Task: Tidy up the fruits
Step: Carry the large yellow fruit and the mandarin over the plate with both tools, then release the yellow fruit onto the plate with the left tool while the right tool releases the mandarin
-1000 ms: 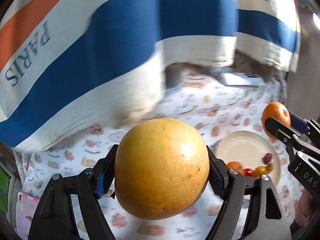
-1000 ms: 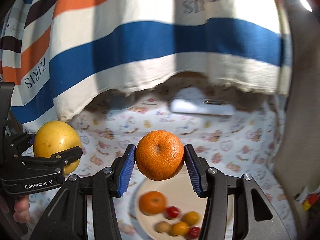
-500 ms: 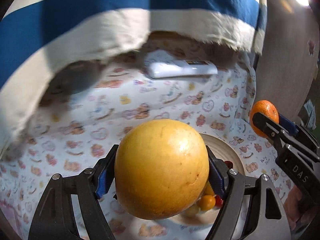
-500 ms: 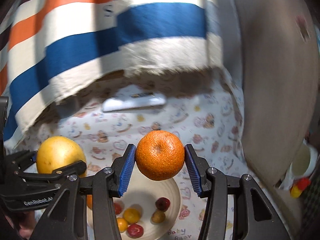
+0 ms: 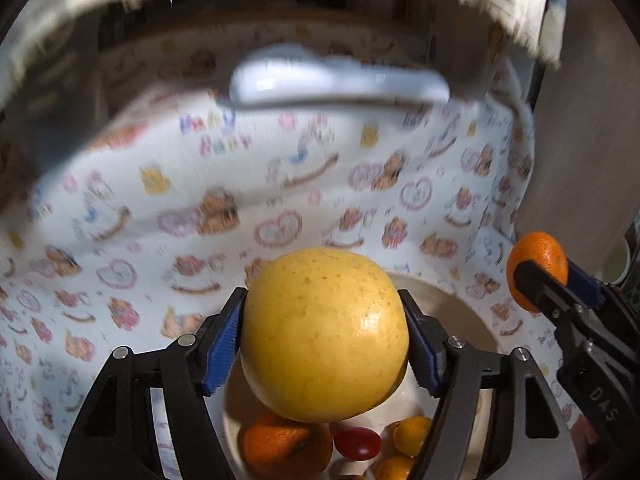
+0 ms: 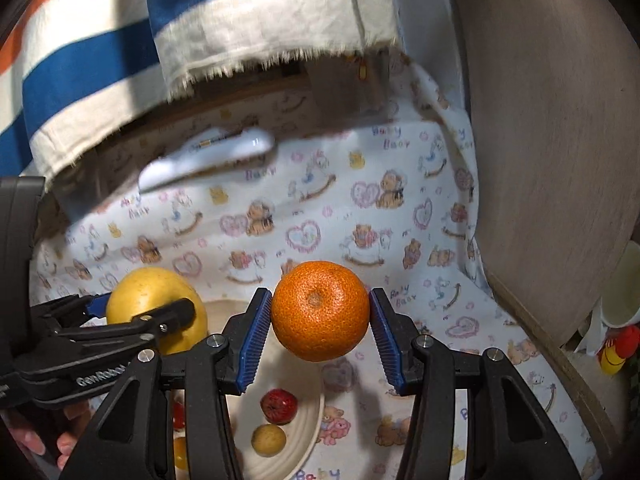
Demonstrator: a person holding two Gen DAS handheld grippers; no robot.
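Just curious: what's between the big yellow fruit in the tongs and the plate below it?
Nothing but air: in the left wrist view the yellow fruit hangs above the plate.

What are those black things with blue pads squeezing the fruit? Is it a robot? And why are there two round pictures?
It isn't a robot. A person holds a grabbing tool in each hand, and each tool has a small camera looking along its two fingers. That gives two round, bendy pictures.

One picture is from the left tool. Its claw squeezes a big yellow fruit over a cream plate. The other is from the right tool. Its claw squeezes an orange.

The plate sits on a cloth with teddy bears and already has small fruits: another orange, a red tomato and little yellow ones. A blurry white thing lies further back; I cannot tell what it is.
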